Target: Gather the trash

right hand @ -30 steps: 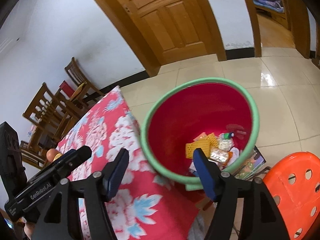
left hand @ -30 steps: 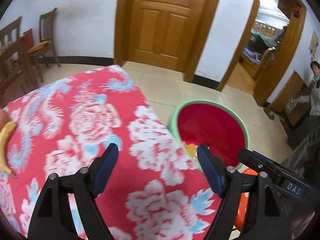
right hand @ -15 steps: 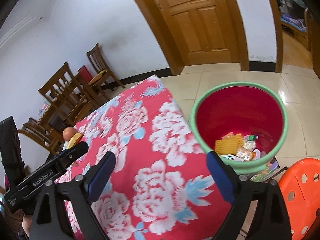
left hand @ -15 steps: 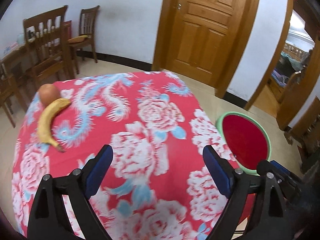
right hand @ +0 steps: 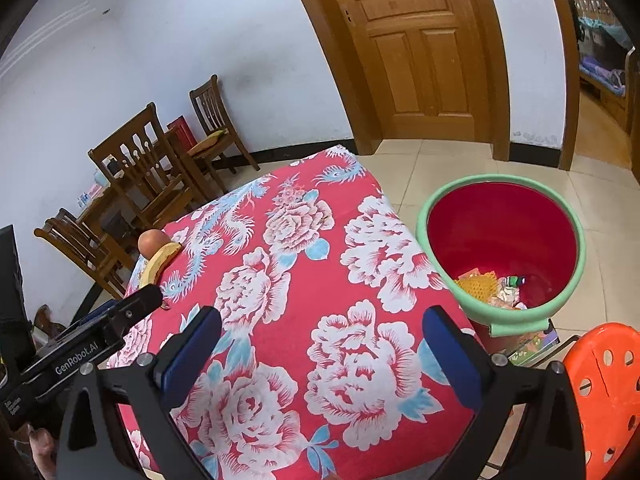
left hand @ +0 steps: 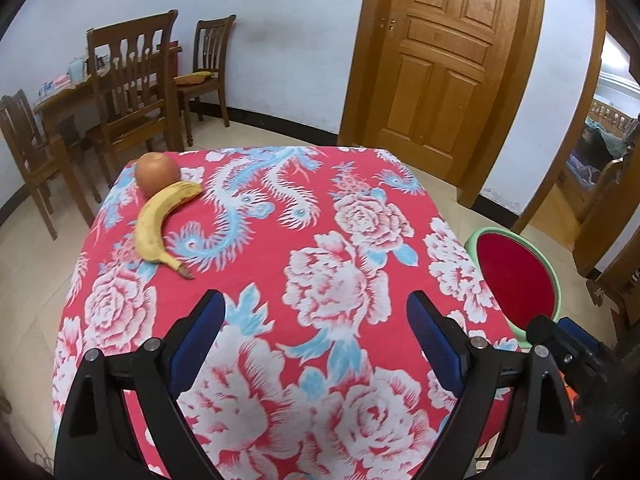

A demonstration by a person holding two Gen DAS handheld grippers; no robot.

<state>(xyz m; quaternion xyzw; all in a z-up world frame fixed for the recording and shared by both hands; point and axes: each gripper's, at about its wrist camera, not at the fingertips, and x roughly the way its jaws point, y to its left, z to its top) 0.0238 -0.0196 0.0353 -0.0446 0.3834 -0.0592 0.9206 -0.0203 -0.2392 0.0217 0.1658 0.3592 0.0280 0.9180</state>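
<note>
While your two grippers hover over the red floral tablecloth (left hand: 320,240), start your scan at the far left, around ten o'clock in the left wrist view. A banana (left hand: 160,224) lies there with a round orange-brown fruit (left hand: 157,173) touching its upper end; both look whole, so I would judge them food, not trash, though you should confirm that. No wrapper or scrap shows anywhere on the cloth in either view.

Moving to the centre, your left gripper (left hand: 316,316) is released, nothing between its blue pads (left hand: 430,330), and its jaws have just been opening. Your right gripper (right hand: 322,338) is likewise released and empty, its jaws having just spread wide.

Further right, at about three o'clock in the left view and two o'clock in the right, the red bin with the green rim (right hand: 500,248) stands on the tiled floor just beside the table edge. The collected trash (right hand: 496,288), a yellow mesh piece and some wrappers, sits at its bottom. At five o'clock in the right view an orange plastic stool (right hand: 604,380) stands near the bin.

By my reading, a drop has been made and you are between pickups. Next, search for remaining litter; if none appears, the job seems near done.
</note>
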